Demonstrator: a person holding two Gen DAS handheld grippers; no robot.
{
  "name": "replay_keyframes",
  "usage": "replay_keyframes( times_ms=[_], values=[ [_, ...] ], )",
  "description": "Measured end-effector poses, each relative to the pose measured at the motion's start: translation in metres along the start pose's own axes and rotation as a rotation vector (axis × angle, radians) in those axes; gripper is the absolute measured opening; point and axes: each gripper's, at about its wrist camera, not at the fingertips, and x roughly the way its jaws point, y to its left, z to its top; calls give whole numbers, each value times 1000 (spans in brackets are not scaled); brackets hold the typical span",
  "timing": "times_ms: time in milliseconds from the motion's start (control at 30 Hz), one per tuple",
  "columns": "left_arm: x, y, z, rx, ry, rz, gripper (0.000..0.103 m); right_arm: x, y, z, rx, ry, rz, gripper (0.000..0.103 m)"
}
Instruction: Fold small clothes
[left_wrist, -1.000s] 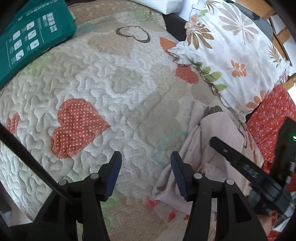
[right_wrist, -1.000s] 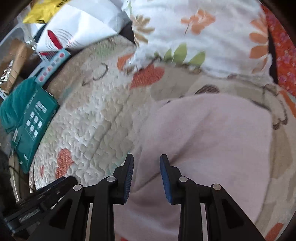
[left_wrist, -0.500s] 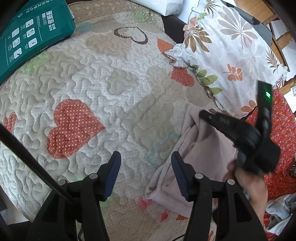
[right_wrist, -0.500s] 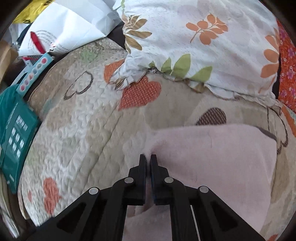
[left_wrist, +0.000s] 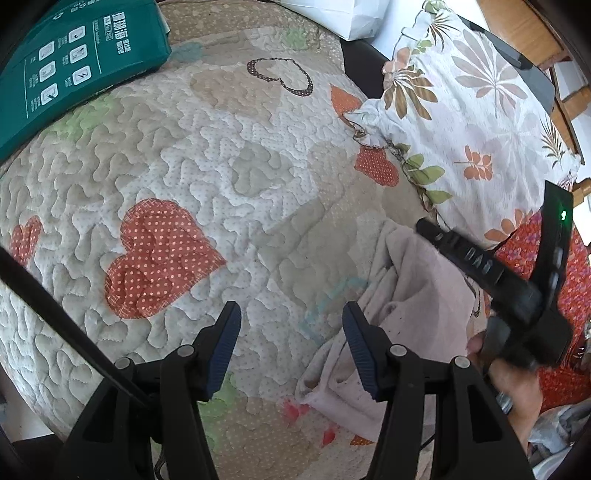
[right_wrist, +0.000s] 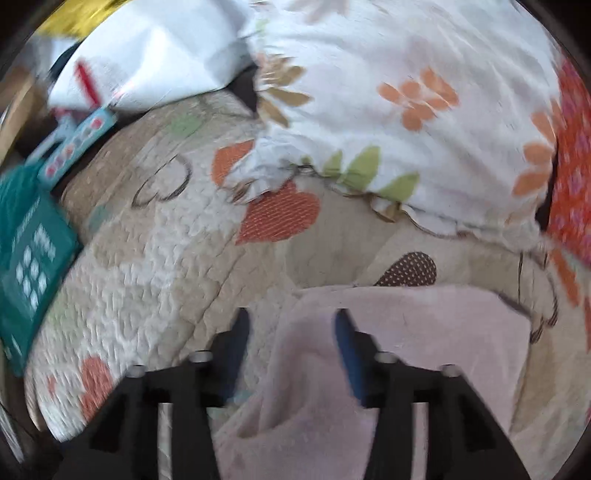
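Note:
A pale pink garment (left_wrist: 417, 295) lies crumpled on the heart-patterned quilt (left_wrist: 221, 166), to the right of my left gripper (left_wrist: 291, 314). That gripper hovers open over bare quilt, its right pad near the garment's edge, nothing between its pads. In the blurred right wrist view, my right gripper (right_wrist: 291, 321) is opening just above the garment (right_wrist: 424, 332). The cloth's near left corner lies between the jaws, and the pads stand clear of it. One of its fingers (left_wrist: 458, 251) reaches over the garment's far side, with a hand (left_wrist: 517, 387) on the grip.
A floral pillow (left_wrist: 461, 110) rests on the quilt beyond the garment. Red patterned fabric (left_wrist: 569, 280) lies at the right edge. A green package (left_wrist: 66, 66) sits at the far left, and a white bag (right_wrist: 155, 55) at the back.
The right gripper shut on the pink garment's corner half a second ago and has now opened, leaving the corner on the quilt. The left gripper has stayed put.

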Motion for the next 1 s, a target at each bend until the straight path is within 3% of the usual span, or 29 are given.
replay_keyframes(
  times_ms=[100, 133, 200, 300, 400, 467, 567, 600, 667, 700, 733, 800, 867, 900, 1000],
  values=[
    [0, -2, -1, 9, -3, 3, 57, 19, 14, -6, -115, 61, -67, 58],
    [1, -2, -1, 15, -1, 5, 57, 27, 14, -8, -130, 82, -103, 53],
    [2, -2, -1, 16, 8, 3, 57, 45, 6, -15, -94, 159, -143, 14],
    [1, 2, 0, -3, 16, -10, 57, 17, -14, -15, 17, 54, -133, 12],
    [-1, 6, 1, -30, 8, -17, 59, -33, -25, -17, 69, -131, -274, 12],
    [0, 7, 1, -41, 10, -24, 59, -43, -26, -16, 74, -164, -316, 14],
    [-1, 2, 0, -22, 9, -26, 59, -36, -25, -8, 89, -110, -262, 17],
    [-2, 2, 0, -18, 8, -25, 60, -35, -21, -6, 94, -110, -116, 18],
    [-2, 3, 1, -21, 5, -21, 60, -39, -19, -3, 101, -115, 12, 30],
    [-2, 6, 2, -32, 5, -20, 60, -45, -19, -3, 116, -144, 18, 42],
    [-2, 8, 3, -41, 4, -19, 60, -50, -20, -5, 127, -163, 9, 46],
    [-3, 12, 6, -66, 2, -21, 60, -53, -18, -10, 134, -134, -2, 46],
    [-6, 16, 8, -82, -7, -24, 60, -46, -14, -23, 101, -79, 13, 29],
    [-8, 17, 9, -84, -15, -23, 60, -43, -12, -30, 83, -59, 6, 11],
    [-11, 15, 9, -70, -41, -5, 61, -29, -4, -66, 31, 21, -39, 7]
  ],
)
